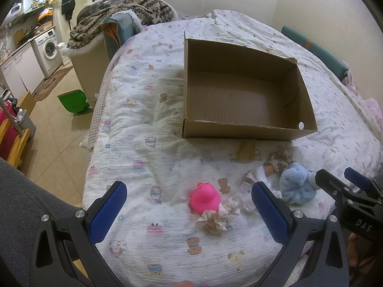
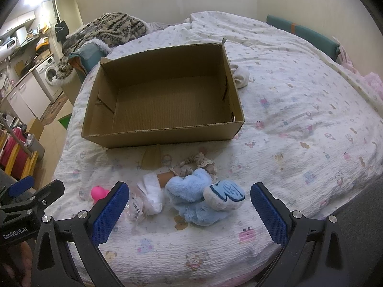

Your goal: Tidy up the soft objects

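An empty cardboard box [image 1: 241,129] [image 2: 167,137] stands open on the bed. In front of it lie a pink rubber duck [image 1: 205,198] [image 2: 99,193], a cream scrunchie [image 1: 219,217], a crumpled white wrapper [image 2: 150,192], a beige frilly scrunchie [image 2: 198,162] and a fluffy blue plush slipper [image 2: 198,196] [image 1: 295,186]. My left gripper [image 1: 189,211] is open with the duck between its fingers' line, a little ahead. My right gripper [image 2: 189,211] is open just short of the blue slipper. Neither holds anything.
A printed white quilt [image 2: 299,124] covers the bed. A white rolled sock [image 2: 240,76] lies to the right of the box. A patterned blanket [image 1: 134,4] is heaped at the far end. Left of the bed is floor with a green bin [image 1: 73,100].
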Demonstrator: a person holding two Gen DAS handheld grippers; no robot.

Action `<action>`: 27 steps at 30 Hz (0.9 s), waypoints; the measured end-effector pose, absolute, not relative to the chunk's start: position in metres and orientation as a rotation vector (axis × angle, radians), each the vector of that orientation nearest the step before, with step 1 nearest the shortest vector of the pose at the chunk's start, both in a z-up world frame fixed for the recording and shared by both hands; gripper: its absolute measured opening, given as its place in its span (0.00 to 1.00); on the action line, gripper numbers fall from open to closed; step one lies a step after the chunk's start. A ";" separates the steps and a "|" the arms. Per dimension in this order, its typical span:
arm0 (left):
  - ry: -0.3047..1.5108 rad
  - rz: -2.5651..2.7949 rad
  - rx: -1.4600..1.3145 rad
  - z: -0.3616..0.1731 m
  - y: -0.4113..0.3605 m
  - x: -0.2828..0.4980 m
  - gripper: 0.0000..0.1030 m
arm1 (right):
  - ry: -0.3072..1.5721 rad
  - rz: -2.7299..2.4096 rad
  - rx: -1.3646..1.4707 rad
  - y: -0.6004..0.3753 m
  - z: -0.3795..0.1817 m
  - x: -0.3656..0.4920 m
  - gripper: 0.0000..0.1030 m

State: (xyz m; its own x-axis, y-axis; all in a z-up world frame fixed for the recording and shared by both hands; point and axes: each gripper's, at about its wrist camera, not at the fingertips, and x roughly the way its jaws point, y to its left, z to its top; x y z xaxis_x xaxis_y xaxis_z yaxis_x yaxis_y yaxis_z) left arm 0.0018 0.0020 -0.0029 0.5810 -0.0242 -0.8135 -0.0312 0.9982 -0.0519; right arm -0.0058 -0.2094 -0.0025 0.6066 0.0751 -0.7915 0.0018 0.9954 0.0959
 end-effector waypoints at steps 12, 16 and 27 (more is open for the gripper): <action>0.952 0.003 -0.060 -0.002 -0.001 0.002 1.00 | 0.920 0.044 0.091 -0.210 -0.003 -0.006 1.00; 0.951 0.004 -0.061 -0.002 -0.001 0.002 1.00 | 0.920 0.044 0.092 -0.210 -0.003 -0.006 1.00; 0.964 -0.008 -0.061 -0.004 -0.005 0.003 1.00 | 0.927 0.048 0.114 -0.206 -0.006 -0.008 1.00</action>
State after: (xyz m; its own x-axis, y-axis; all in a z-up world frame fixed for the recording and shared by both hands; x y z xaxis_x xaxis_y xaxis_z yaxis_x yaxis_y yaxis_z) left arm 0.0026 -0.0048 -0.0036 0.5700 -0.0341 -0.8209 -0.0207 0.9982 -0.0558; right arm -0.0083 -0.2060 -0.0058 0.6000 0.0909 -0.7948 0.0075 0.9928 0.1192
